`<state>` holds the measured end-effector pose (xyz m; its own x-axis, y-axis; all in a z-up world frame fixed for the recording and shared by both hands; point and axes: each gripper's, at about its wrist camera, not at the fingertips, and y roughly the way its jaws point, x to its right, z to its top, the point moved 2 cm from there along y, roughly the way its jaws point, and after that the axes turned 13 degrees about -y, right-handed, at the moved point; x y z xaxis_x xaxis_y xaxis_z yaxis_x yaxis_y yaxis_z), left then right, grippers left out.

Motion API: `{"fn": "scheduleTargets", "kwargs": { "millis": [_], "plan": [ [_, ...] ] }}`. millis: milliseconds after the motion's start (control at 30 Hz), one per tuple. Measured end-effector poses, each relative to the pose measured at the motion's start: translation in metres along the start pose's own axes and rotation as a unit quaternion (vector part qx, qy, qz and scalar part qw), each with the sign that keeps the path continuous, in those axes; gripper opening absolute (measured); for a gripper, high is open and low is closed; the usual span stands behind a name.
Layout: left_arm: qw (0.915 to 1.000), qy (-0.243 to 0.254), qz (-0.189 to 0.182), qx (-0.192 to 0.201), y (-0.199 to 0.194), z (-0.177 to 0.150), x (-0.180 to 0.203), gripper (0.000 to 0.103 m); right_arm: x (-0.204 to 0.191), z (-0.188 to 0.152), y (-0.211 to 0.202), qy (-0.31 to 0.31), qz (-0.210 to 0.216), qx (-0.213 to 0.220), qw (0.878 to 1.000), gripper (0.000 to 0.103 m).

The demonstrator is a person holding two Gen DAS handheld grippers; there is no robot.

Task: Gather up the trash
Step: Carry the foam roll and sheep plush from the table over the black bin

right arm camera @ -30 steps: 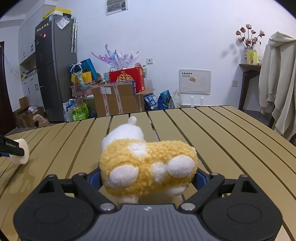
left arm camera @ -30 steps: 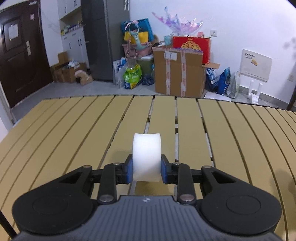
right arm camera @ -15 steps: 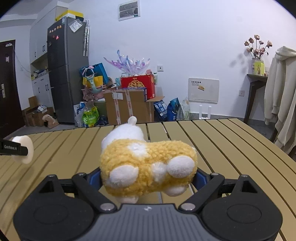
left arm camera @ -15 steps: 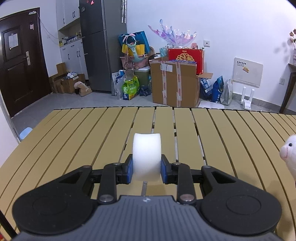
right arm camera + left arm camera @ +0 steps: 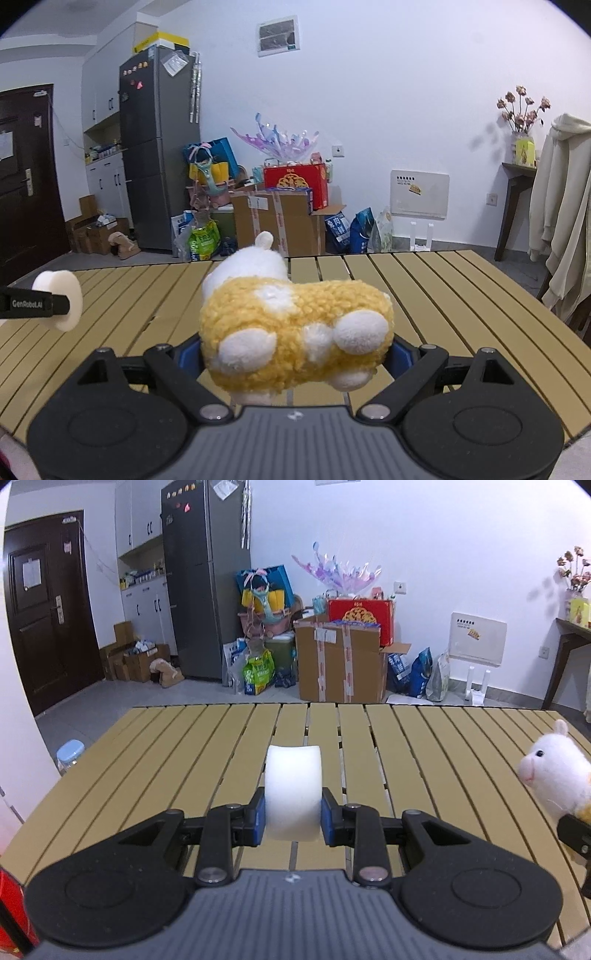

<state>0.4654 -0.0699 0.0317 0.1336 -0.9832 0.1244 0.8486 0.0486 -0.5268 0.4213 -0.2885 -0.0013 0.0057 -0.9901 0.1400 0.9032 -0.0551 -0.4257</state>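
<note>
**Two loads in the air, and nowhere yet to drop them**

The left gripper (image 5: 293,821) is pinching a white foam roll (image 5: 293,790) by its flat ends, clear above the table (image 5: 424,746). The right gripper (image 5: 295,354) is clamped on a yellow-and-white plush (image 5: 295,328), its fingers set wide around the soft body. No bin shows in either view, so both must be carried some way, I'd say. The foam is smooth and squeezed from the sides; a jolt could pop it out forward. The plush gives under pressure, so it may sag and slide loose. The two are held close together and could knock.
</note>
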Motion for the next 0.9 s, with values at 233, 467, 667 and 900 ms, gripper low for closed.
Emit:
{"fn": "scheduleTargets", "kwargs": {
  "millis": [233,467,667,900],
  "plan": [
    [0.9998,0.008,-0.009,0.013,-0.059,-0.017,-0.007,0.028,-0.005,-0.009,-0.057,-0.007,0.009,0.008,1.0,0.092],
    [0.9995,0.005,-0.023,0.023,-0.116,-0.042,-0.02,0.028,-0.012,-0.03,-0.113,-0.027,0.015,0.007,0.999,0.092],
    [0.9988,0.012,-0.04,0.026,-0.159,-0.072,-0.032,0.028,-0.022,-0.057,-0.155,-0.047,0.024,0.0,0.999,0.092],
    [0.9986,0.021,-0.047,0.012,-0.185,-0.117,-0.044,0.028,-0.039,-0.096,-0.188,-0.064,0.043,-0.022,0.997,0.092]
  ]
}}
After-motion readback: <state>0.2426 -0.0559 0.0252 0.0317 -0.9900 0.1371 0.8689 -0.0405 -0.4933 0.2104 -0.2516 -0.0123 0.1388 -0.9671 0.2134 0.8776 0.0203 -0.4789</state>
